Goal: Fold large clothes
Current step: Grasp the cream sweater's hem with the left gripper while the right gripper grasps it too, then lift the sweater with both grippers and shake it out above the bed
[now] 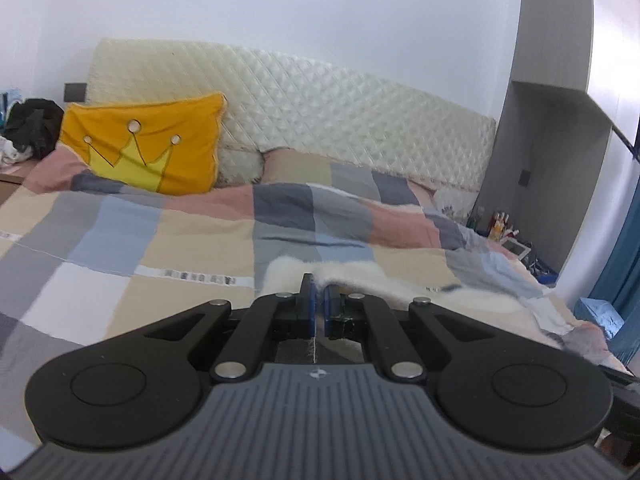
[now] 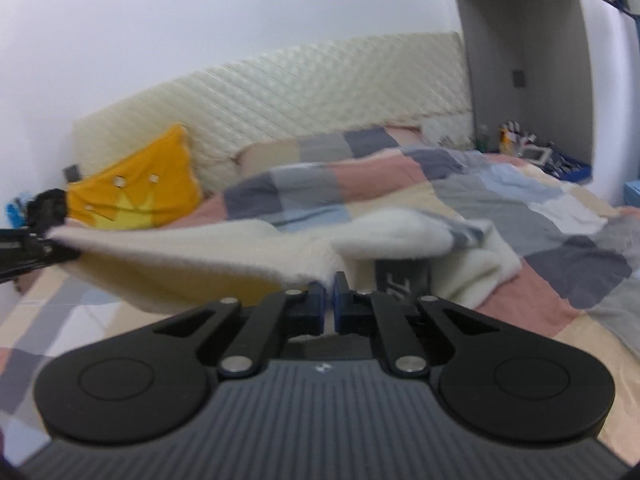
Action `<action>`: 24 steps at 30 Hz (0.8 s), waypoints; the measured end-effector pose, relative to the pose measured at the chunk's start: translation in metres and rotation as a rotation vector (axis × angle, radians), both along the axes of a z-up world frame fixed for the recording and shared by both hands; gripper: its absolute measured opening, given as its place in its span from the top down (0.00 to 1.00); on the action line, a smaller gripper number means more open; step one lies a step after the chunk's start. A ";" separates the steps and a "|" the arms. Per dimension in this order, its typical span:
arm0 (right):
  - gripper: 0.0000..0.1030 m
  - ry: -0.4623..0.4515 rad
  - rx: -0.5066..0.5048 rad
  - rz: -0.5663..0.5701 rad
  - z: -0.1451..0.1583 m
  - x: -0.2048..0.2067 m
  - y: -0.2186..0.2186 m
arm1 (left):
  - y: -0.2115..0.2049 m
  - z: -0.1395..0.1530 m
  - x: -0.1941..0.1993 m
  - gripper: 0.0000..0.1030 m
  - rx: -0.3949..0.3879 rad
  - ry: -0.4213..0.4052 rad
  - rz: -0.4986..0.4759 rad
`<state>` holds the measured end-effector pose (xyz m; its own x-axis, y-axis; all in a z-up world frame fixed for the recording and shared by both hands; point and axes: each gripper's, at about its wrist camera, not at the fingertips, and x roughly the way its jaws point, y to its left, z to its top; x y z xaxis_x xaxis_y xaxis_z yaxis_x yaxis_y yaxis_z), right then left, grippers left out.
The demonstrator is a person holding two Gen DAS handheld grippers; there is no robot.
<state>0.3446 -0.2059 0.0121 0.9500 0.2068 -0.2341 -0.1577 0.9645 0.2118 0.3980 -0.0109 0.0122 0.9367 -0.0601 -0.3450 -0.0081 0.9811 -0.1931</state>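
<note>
A white fluffy garment (image 2: 180,248) hangs stretched above the patchwork bed cover (image 2: 540,264). My right gripper (image 2: 328,286) is shut on its near edge, the cloth pinched between the blue pads. At the far left of the right wrist view, my left gripper (image 2: 60,246) holds the other end of that edge. In the left wrist view my left gripper (image 1: 318,294) is shut on the same garment (image 1: 360,276), which trails off to the right. The rest of the garment lies crumpled on the bed, with a dark printed patch (image 2: 402,284) showing. Both views are blurred.
A yellow crown pillow (image 1: 148,148) leans on the quilted cream headboard (image 1: 320,108). A black bag (image 1: 34,126) sits at the left bedside. Bottles and small items (image 1: 504,226) fill a grey wall niche at the right, beside a blue curtain (image 1: 624,256).
</note>
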 end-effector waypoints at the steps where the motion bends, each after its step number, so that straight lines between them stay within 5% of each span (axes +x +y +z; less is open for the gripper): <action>1: 0.93 -0.015 -0.002 0.012 0.006 -0.011 0.001 | 0.003 0.007 -0.011 0.95 0.002 -0.002 0.001; 7: 0.93 -0.083 0.022 0.066 0.033 -0.078 0.004 | 0.025 0.035 -0.095 0.96 0.010 -0.040 0.006; 11: 0.93 -0.106 0.045 0.091 0.030 -0.123 0.007 | 0.038 0.028 -0.156 0.95 0.021 -0.052 0.011; 17: 0.93 -0.034 0.029 0.111 -0.014 -0.148 0.025 | 0.058 -0.043 -0.207 0.95 -0.020 0.033 0.049; 21: 0.93 0.049 0.010 0.113 -0.047 -0.141 0.038 | 0.063 -0.098 -0.206 0.95 -0.038 0.107 0.074; 24: 0.93 0.068 -0.017 0.104 -0.066 -0.139 0.047 | 0.063 -0.112 -0.200 0.95 -0.029 0.139 0.060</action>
